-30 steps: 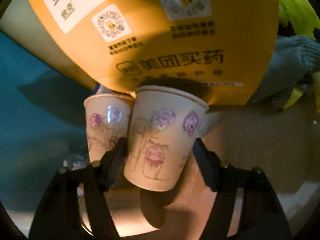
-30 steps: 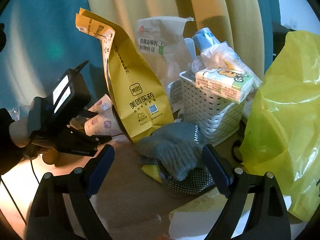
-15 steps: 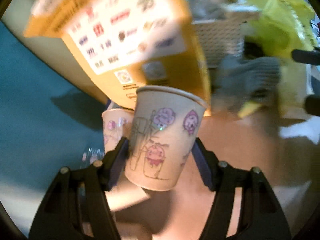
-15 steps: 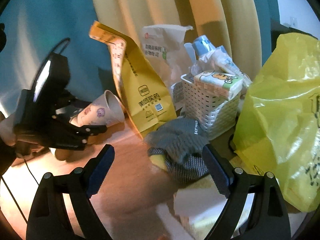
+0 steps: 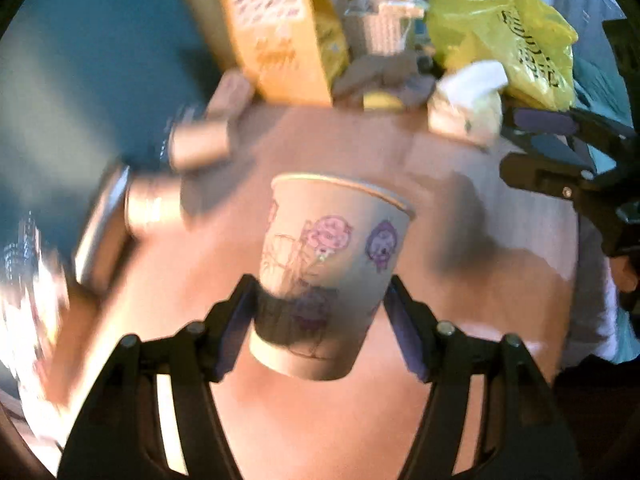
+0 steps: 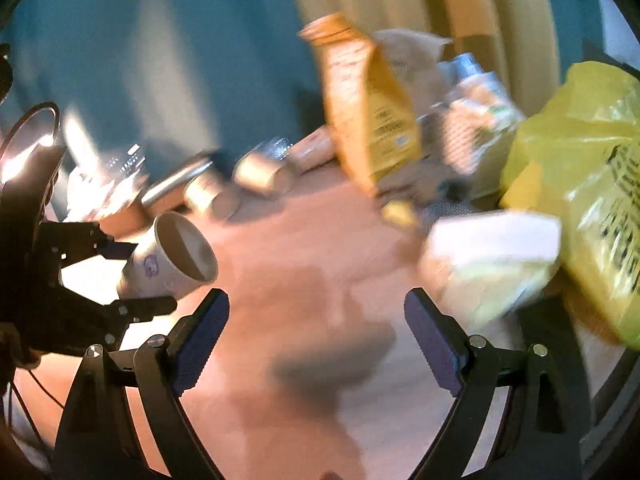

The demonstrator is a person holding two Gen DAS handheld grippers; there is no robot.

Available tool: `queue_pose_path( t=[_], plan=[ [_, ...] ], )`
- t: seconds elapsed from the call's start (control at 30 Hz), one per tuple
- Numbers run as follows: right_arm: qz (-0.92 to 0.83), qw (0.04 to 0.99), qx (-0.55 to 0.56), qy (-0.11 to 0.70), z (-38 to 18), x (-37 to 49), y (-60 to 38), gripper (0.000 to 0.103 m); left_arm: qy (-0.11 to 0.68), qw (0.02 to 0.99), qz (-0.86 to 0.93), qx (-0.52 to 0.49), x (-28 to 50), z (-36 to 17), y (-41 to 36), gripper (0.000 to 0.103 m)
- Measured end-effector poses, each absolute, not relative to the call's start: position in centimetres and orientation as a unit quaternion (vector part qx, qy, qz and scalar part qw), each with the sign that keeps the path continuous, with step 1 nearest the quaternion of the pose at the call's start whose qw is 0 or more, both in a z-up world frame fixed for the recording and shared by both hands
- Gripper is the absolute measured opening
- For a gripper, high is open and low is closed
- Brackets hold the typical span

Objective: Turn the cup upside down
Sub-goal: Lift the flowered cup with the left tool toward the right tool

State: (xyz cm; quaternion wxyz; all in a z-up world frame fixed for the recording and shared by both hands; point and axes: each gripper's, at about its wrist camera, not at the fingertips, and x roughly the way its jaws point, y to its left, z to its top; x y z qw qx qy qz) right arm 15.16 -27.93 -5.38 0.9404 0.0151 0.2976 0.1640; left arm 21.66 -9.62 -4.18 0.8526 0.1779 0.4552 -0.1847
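Aloft, tapered paper cup [image 5: 332,264] between left tongs [image 5: 320,316]

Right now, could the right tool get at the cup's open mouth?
Probably yes: the right tool is open and holds nothing, and the cup, shut in the left tool, turns its mouth toward it over bare table.

- We see a brownish table [image 6: 304,280] carrying the clutter, its middle bare.
- Along the far edge we find a yellow paper bag [image 6: 372,120] upright, a yellow plastic bag [image 6: 580,184] at the right, and a white packet [image 6: 492,256] in front of it.
- Blurred paper cups [image 6: 260,174] lie on their sides at the left.
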Motion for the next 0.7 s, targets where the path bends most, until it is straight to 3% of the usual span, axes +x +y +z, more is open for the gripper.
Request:
queue_pose_path(
  t=[0.27,0.7],
  plan=[
    [0.229,0.916,-0.027,0.328,-8.8,7.9,-22.2,0.091,0.481,0.866,-0.119,0.069,10.0,-7.0,-6.1,0.066],
    [0.238,0.905,-0.061,0.346,-10.8,4.2,-18.2,0.091,0.487,0.855,-0.143,0.104,5.3,-9.6,-5.5,0.066]
  ],
)
